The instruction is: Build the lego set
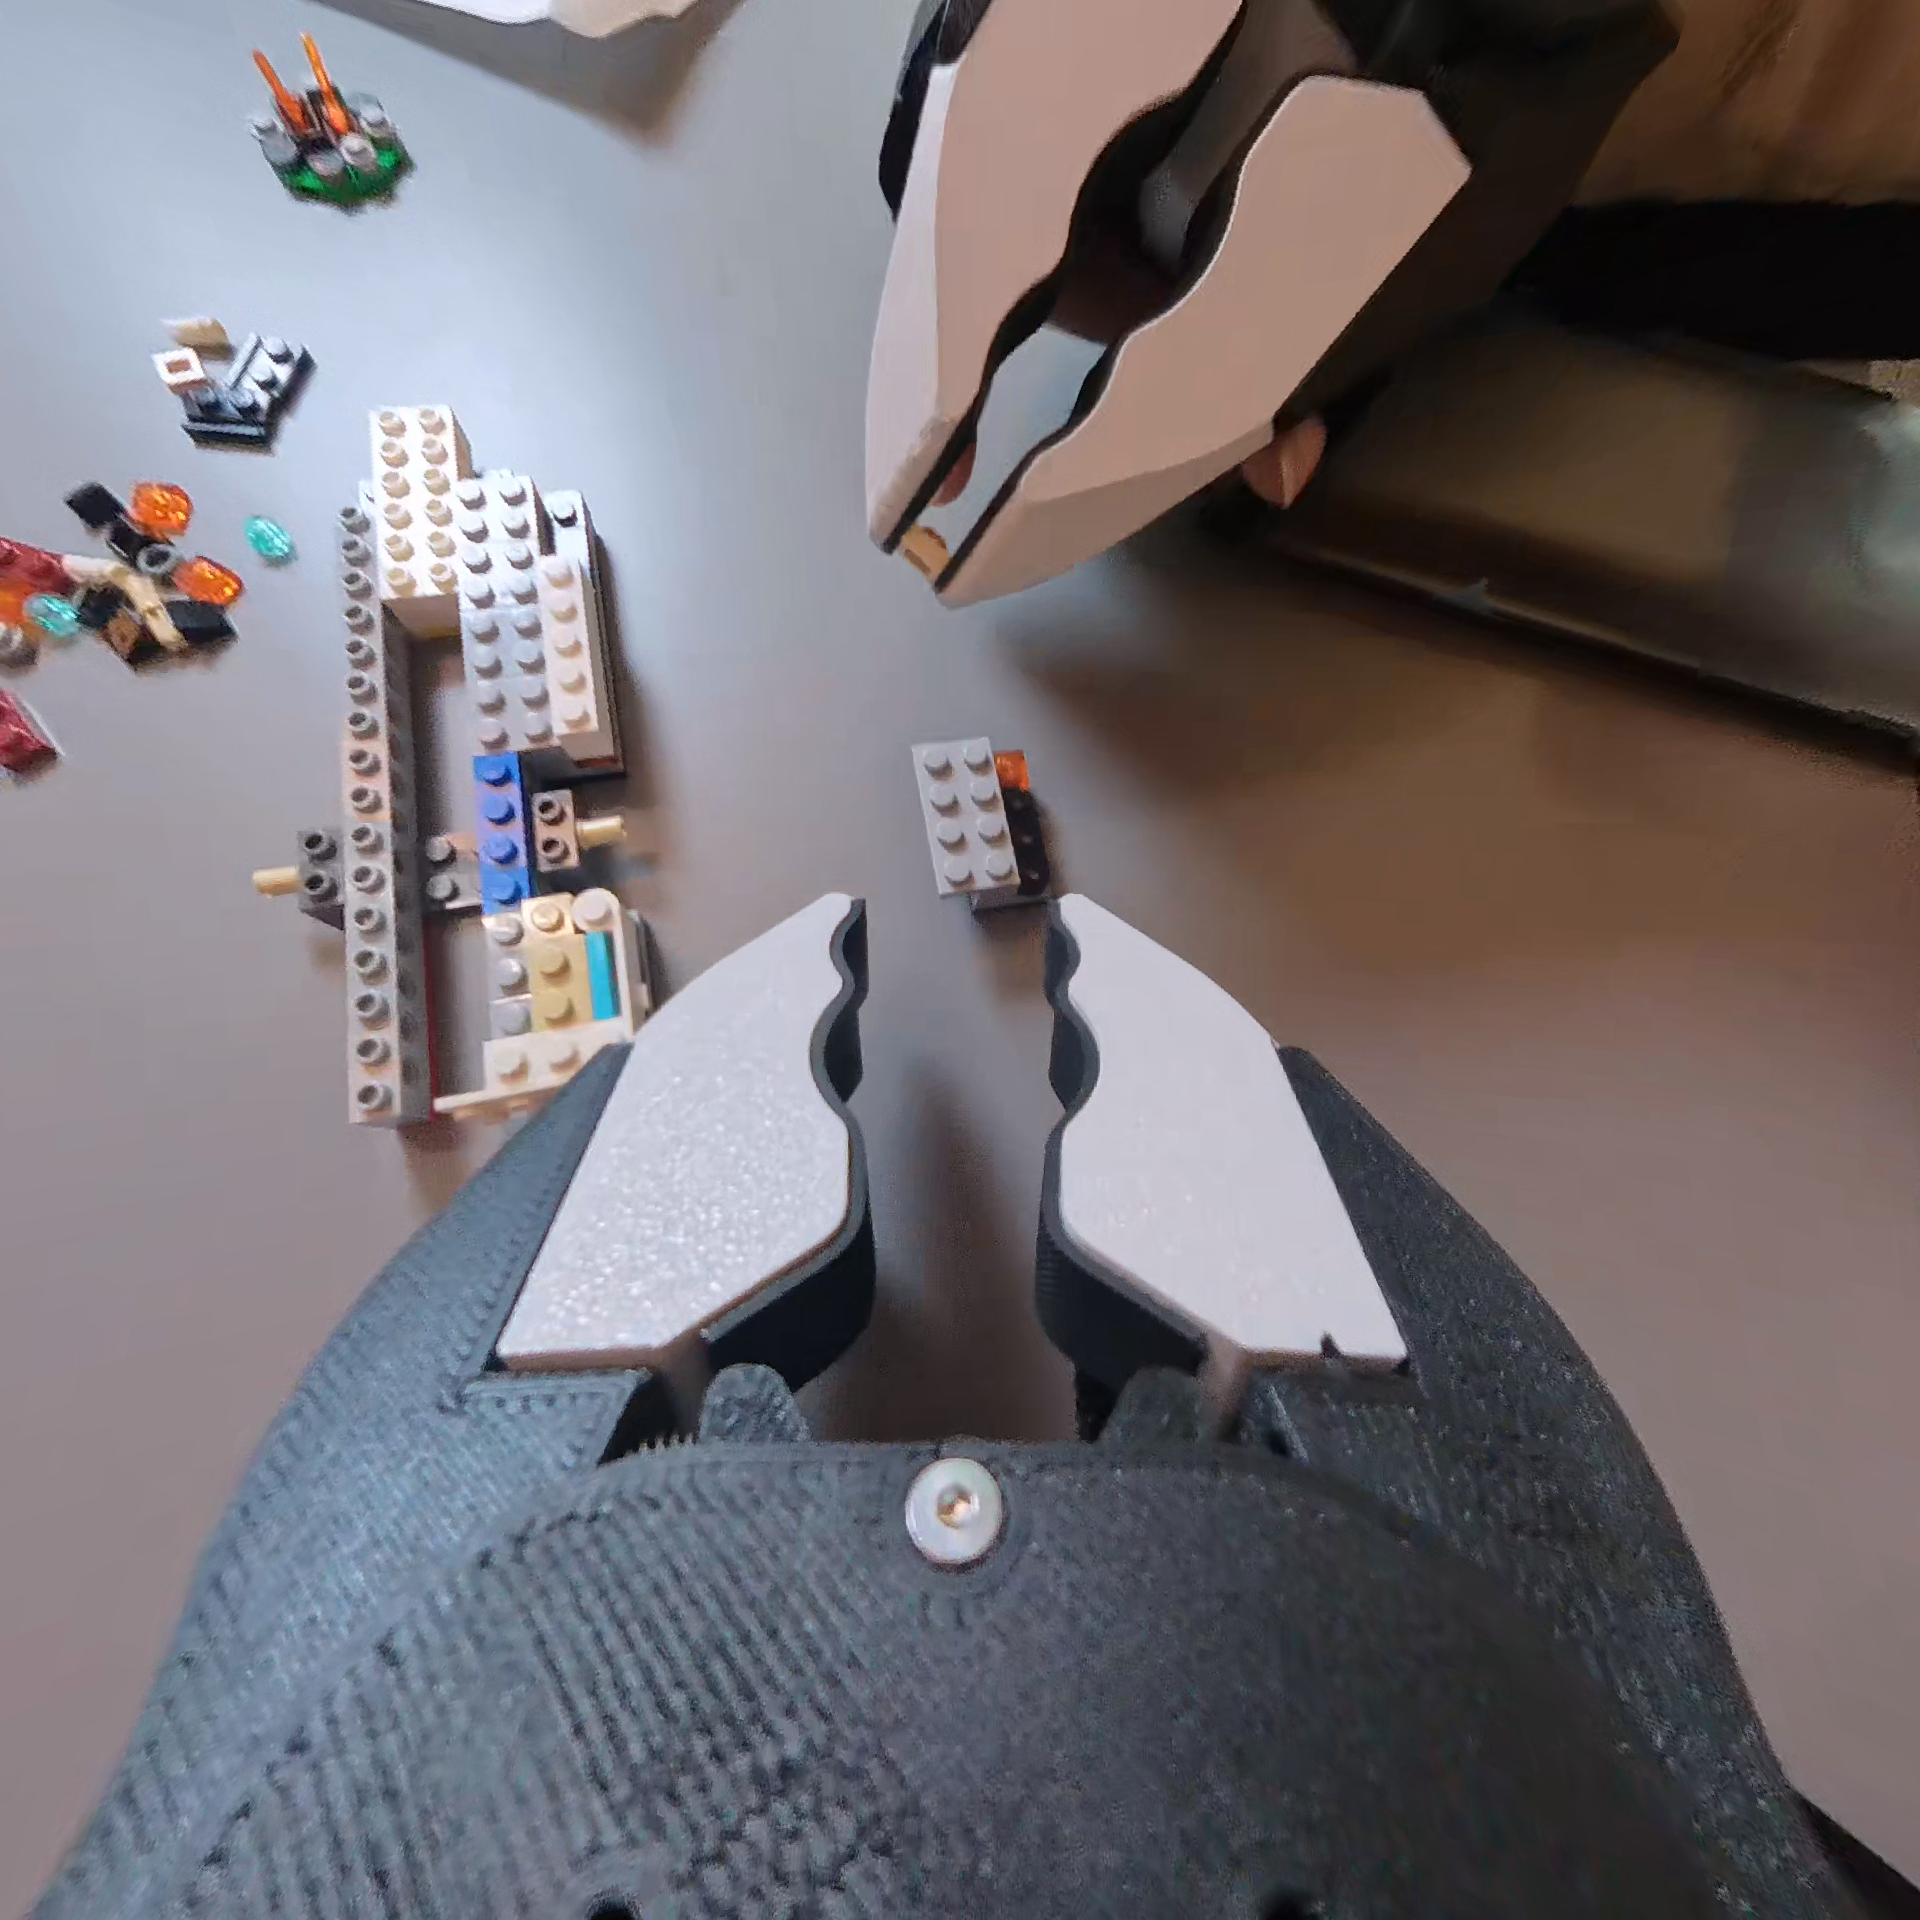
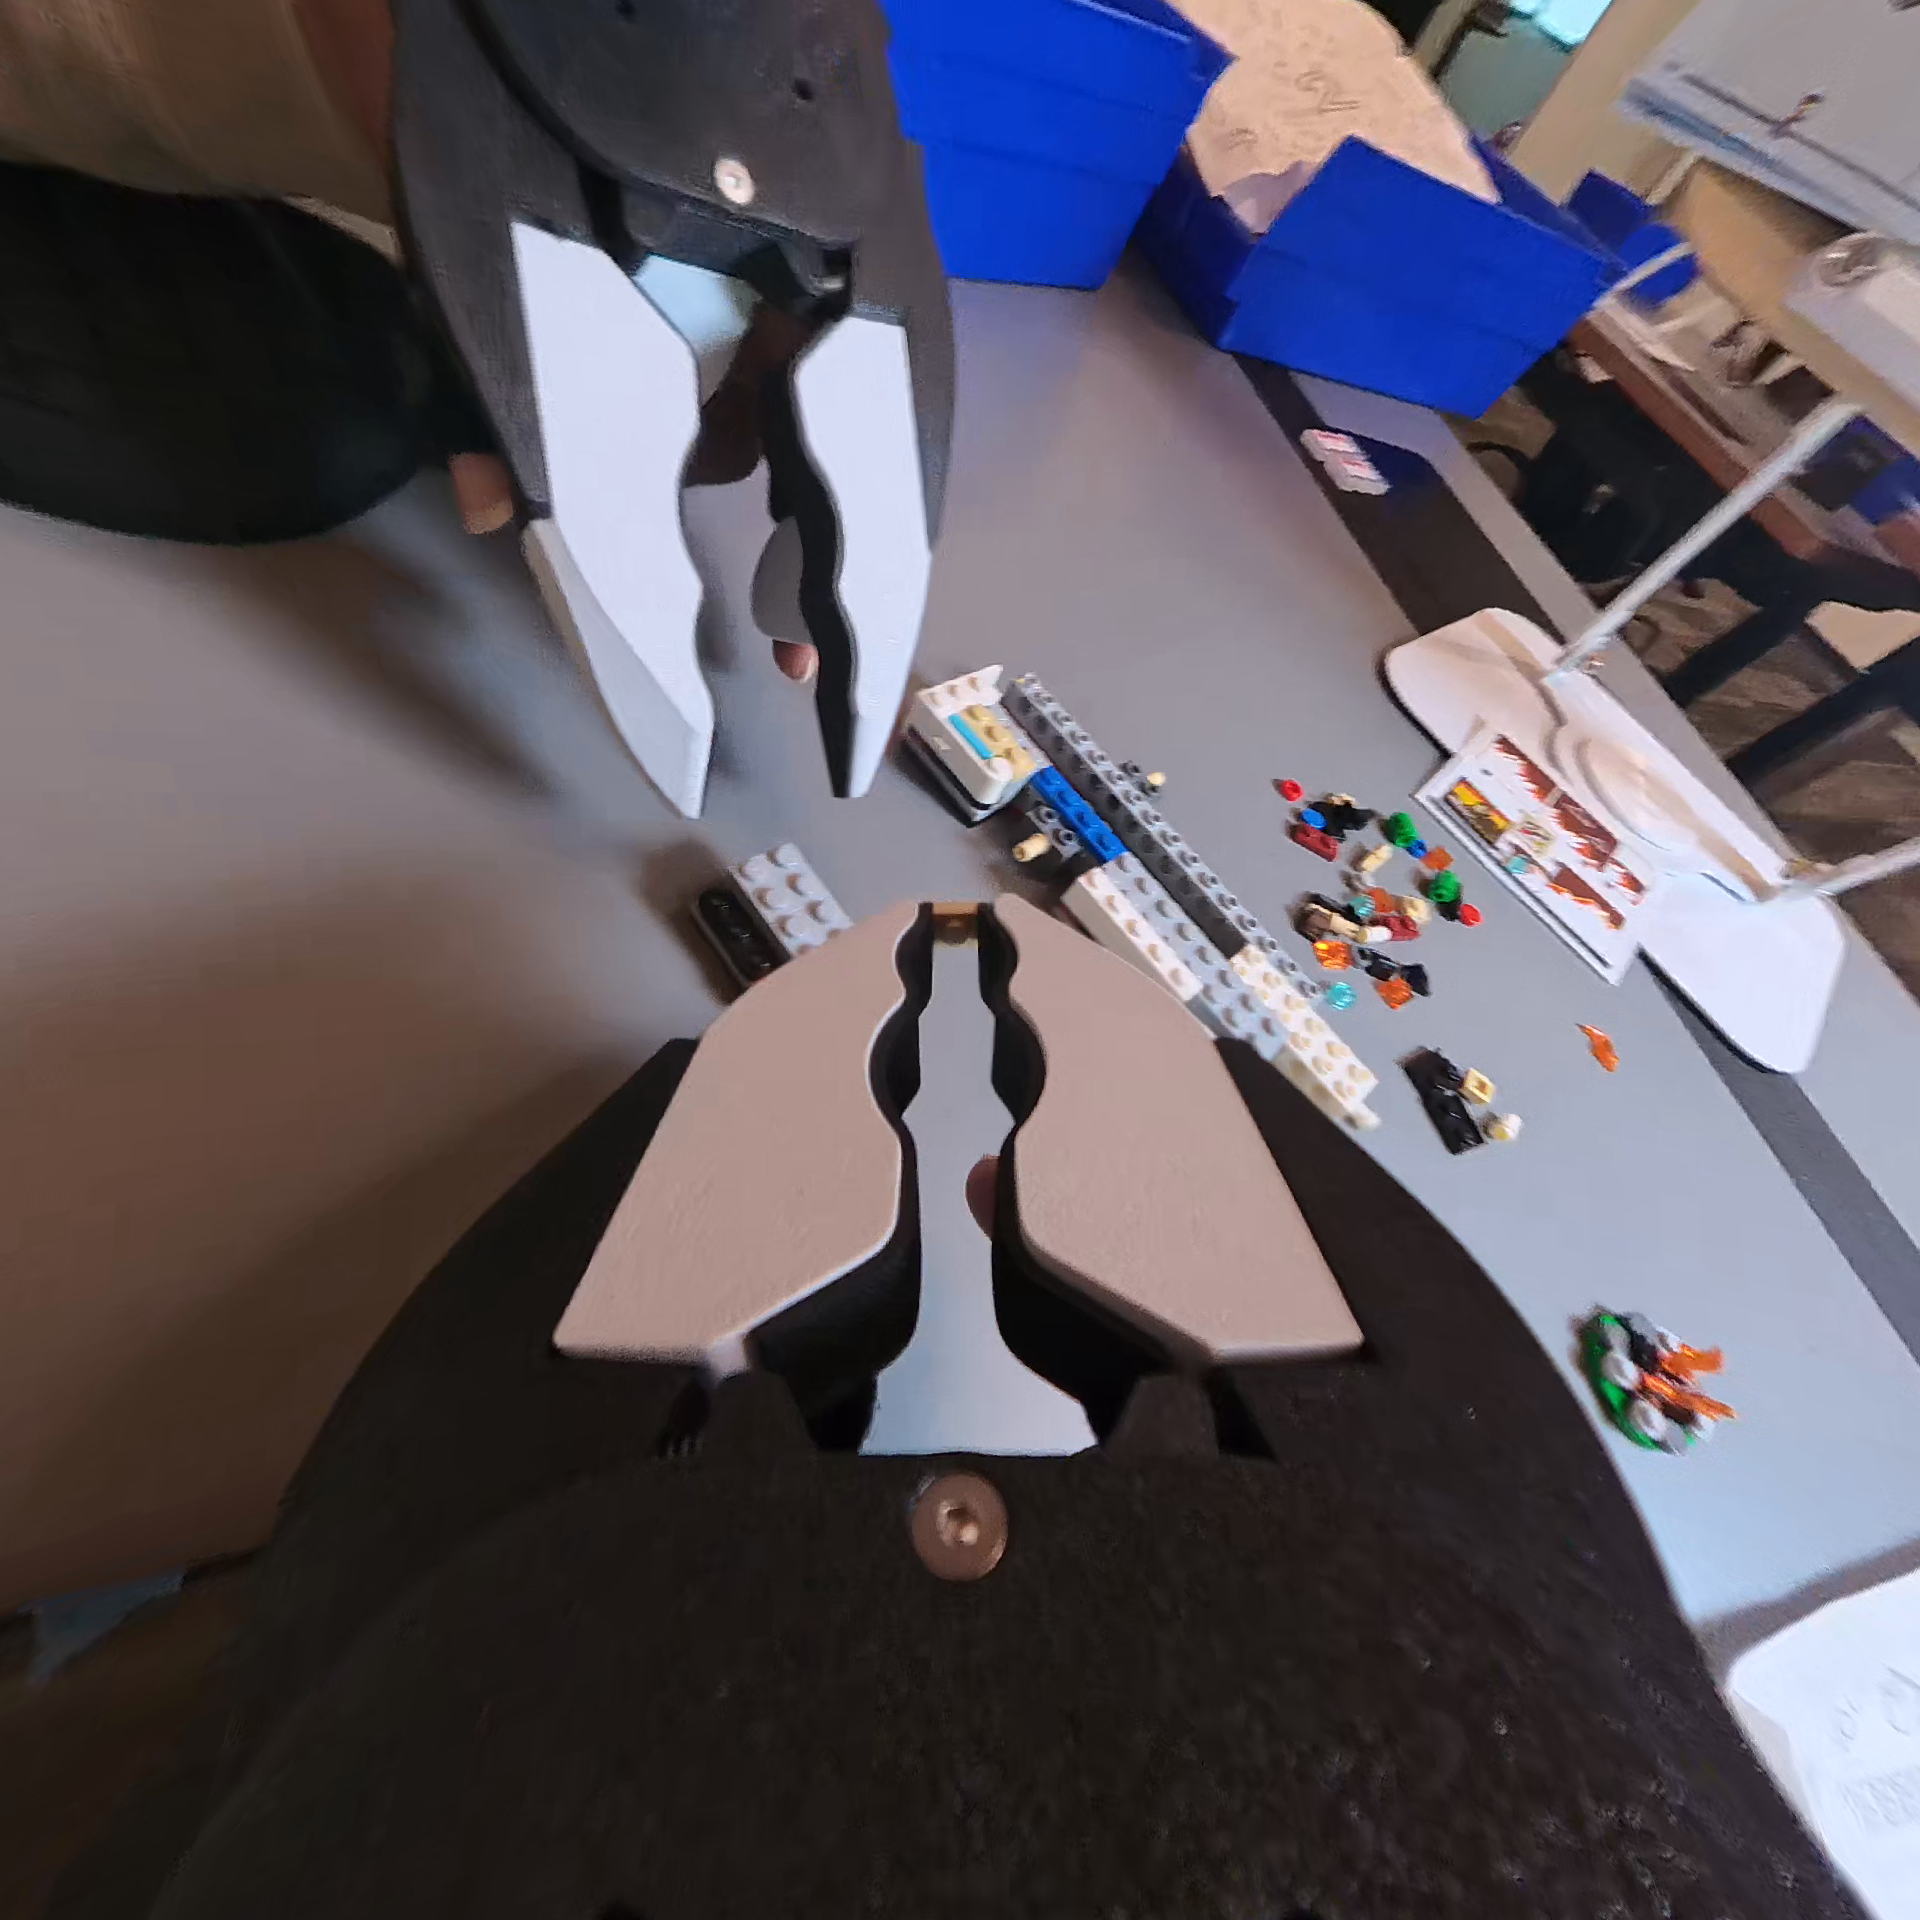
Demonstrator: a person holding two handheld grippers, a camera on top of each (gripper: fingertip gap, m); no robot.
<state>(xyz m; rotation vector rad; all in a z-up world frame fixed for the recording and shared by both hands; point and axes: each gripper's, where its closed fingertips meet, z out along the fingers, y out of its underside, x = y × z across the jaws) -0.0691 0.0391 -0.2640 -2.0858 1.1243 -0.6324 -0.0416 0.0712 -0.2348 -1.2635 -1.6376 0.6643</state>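
- Pinching a tiny tan piece (image 2: 957, 923) at its tips, the right hand-held gripper (image 2: 957, 920) carries something light, rigid, slippery.
- Left hand-held gripper (image 1: 956, 914) is spread, empty, near the grey brick (image 1: 966, 816); best gripped across its flat sides.

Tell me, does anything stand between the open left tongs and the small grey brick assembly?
Nothing visible: bare table lies between the left tongs and the small grey brick assembly. The right tongs hover beyond it.

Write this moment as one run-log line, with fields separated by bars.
left hand-held gripper: open, empty, near grey 2x4 brick | right hand-held gripper: shut on small tan piece | long lego build: on table
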